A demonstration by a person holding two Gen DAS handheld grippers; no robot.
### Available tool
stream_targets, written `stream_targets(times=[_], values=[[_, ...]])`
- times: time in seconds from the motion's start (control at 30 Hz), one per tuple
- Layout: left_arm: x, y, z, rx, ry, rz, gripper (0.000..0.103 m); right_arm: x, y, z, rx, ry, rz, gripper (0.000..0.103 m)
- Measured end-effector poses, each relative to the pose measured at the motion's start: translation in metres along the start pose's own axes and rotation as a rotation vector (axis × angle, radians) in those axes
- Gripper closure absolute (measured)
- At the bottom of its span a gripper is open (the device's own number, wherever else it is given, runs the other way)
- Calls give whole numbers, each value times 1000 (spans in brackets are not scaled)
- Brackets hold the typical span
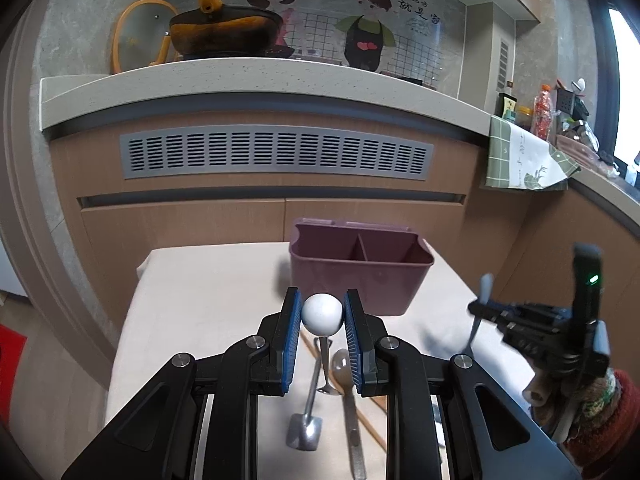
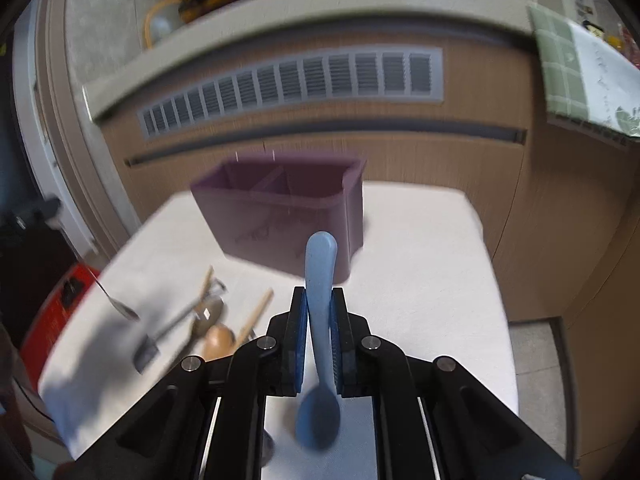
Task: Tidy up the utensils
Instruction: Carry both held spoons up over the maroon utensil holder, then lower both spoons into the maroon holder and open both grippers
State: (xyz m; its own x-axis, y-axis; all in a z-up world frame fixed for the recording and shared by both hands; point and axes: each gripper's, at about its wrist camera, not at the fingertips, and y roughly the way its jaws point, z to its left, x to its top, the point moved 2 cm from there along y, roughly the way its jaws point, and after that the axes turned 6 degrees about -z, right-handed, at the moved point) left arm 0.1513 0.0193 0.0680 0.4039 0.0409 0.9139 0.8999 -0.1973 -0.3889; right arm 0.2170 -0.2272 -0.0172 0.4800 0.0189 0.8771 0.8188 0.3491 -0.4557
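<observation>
Both grippers loaded, purple caddy waiting ahead

My left gripper [image 1: 322, 322] has its pads clamped on the white ball end of a metal spoon [image 1: 322, 313], whose stem hangs down from the ball, so I judge it lifted off the white cloth [image 1: 208, 292]. My right gripper [image 2: 319, 334] is pinched tight on the handle of a blue plastic spoon [image 2: 320, 300], bowl low and handle tip pointing toward the purple two-compartment caddy [image 2: 280, 216] at the table's far end, likely lined up for dropping in. Both compartments look empty. A small metal shovel-shaped spoon [image 1: 306, 420], a flat-handled spoon [image 1: 348, 392] and wooden chopsticks [image 1: 344, 392] lie on the cloth, unsorted.
</observation>
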Motion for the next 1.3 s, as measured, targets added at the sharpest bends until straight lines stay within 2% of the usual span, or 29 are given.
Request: stream_targets(times=[0.1, 0.23, 0.3, 0.37, 0.43, 0.53, 0.7, 0.83, 1.17, 1.3], values=[[23, -2, -8, -19, 15, -33, 81, 40, -24, 8, 24, -9, -132, 99], [87, 3, -14, -53, 18, -138, 81, 121, -57, 29, 10, -114, -345, 99], [118, 12, -15, -75, 1, -180, 81, 151, -62, 36, 7, -141, -392, 99], [136, 23, -15, -104, -27, -191, 81, 174, -56, 40, -3, -156, -410, 99], [149, 41, -14, -124, -42, -192, 81, 186, -41, 42, -20, -178, -403, 99], [150, 67, -13, -118, -43, -178, 81, 184, -18, 43, -26, -199, -359, 99], [123, 118, -9, -105, -46, -90, 81, 158, 29, 38, -22, -217, -249, 99], [103, 143, -8, -102, -54, -34, 81, 137, 57, 32, -19, -211, -170, 99], [79, 160, -4, -107, -93, 26, 80, 110, 89, 25, -13, -166, -70, 98], [74, 150, 5, -97, -126, -46, 80, 107, 90, 14, 29, -102, -53, 89]])
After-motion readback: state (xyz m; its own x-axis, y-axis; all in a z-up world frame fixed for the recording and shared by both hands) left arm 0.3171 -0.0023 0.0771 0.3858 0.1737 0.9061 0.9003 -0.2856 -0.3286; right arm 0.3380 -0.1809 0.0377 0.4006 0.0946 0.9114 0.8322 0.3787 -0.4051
